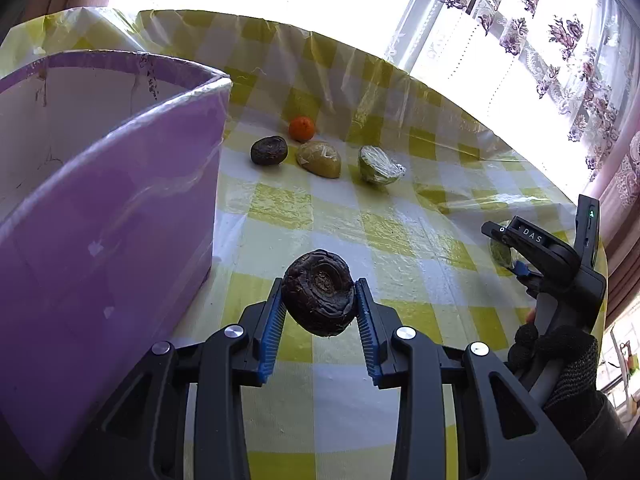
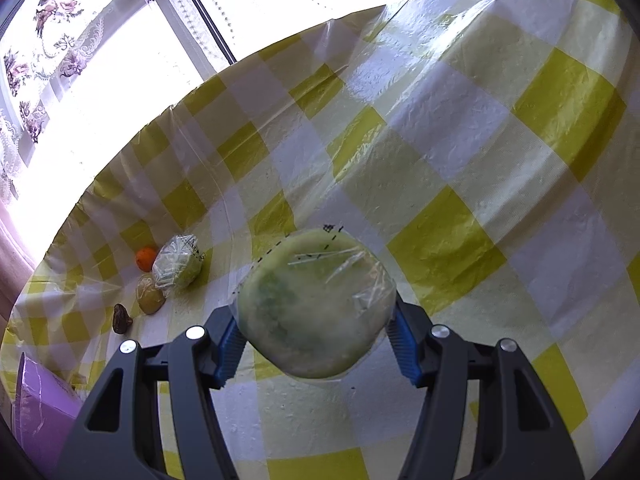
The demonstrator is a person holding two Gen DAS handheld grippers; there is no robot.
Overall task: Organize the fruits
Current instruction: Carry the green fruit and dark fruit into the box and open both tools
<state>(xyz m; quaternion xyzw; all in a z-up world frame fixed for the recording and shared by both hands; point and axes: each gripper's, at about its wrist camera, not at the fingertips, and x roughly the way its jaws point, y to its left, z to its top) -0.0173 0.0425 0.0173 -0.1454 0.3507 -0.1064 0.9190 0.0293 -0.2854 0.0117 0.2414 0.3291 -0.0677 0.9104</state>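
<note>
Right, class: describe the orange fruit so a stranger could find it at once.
Start at the purple box on the checked tablecloth. Beyond its corner, toward the window, four fruits lie in a loose group. The orange fruit is the farthest, small and round, and the only bright orange, unwrapped one.

A: What do the materials look like?

B: The surface (image 1: 400, 236) wears a glossy, crinkled plastic cloth. The purple box (image 1: 120, 216) looks like card under shiny film.

A: And the fruit?

B: The dark fruit (image 1: 319, 293) is matt and wrinkled. The green fruit (image 2: 316, 306) is wrapped in clear glossy film. The left hand-held gripper (image 1: 320, 316) has matt black plastic and ribbed blue pads (image 1: 272, 324).
</note>
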